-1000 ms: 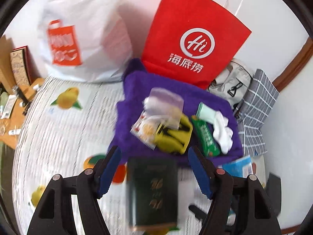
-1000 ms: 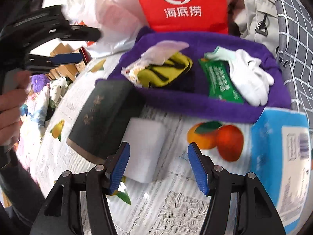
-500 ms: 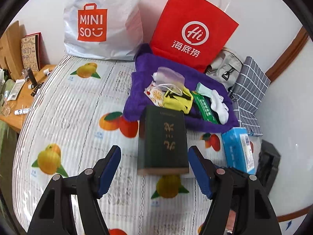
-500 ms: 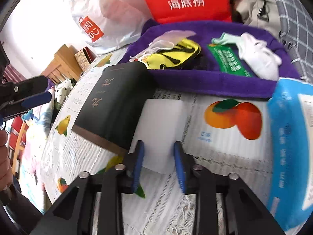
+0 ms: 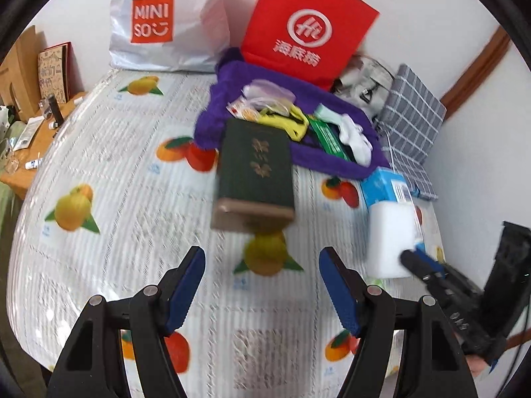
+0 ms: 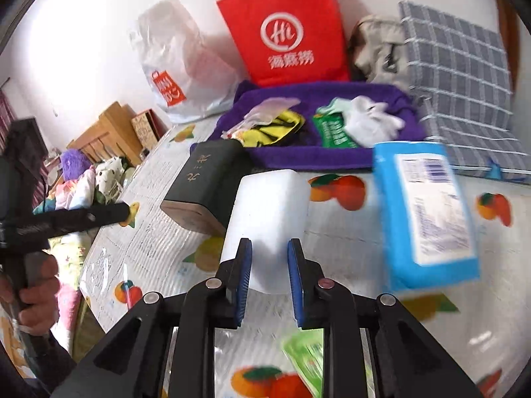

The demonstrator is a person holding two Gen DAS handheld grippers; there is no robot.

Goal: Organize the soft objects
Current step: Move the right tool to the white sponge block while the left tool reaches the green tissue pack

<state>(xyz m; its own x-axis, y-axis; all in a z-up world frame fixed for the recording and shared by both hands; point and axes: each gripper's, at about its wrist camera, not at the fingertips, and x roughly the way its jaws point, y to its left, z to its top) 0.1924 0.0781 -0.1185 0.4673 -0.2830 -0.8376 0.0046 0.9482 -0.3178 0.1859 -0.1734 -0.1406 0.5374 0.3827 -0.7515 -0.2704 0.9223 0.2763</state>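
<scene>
Sponge: white foam block [image 6: 268,212], near end pinched between the fingers of the right gripper [image 6: 268,277], far end sticking out ahead of them over the fruit-print worktop [image 6: 348,242].
Right fingers: blue pads [image 6: 244,275] clamped on the block's two long sides, which look slightly squeezed in.
Left fingers: left gripper [image 5: 262,293] spread wide, nothing between them, hovering above the worktop cloth.
Handling: probably very light, soft, springy; should compress under the pads, not slippery, not fragile. Side grip near the end looks fine; a mid-length hold would likely droop less.
Ahead-left of right fingers: dark green book [image 6: 205,185], stiff, flat on the worktop, close beside the sponge.
Ahead-right: blue tissue pack [image 6: 428,212], soft, blurred.
Farther ahead: purple towel [image 6: 332,159] carrying yellow cloth [image 6: 272,131], white glove [image 6: 368,121], green packet [image 6: 333,132].
Farthest: red paper bag [image 6: 285,30], white plastic bag [image 6: 179,63], grey checked cushion [image 6: 464,76].
</scene>
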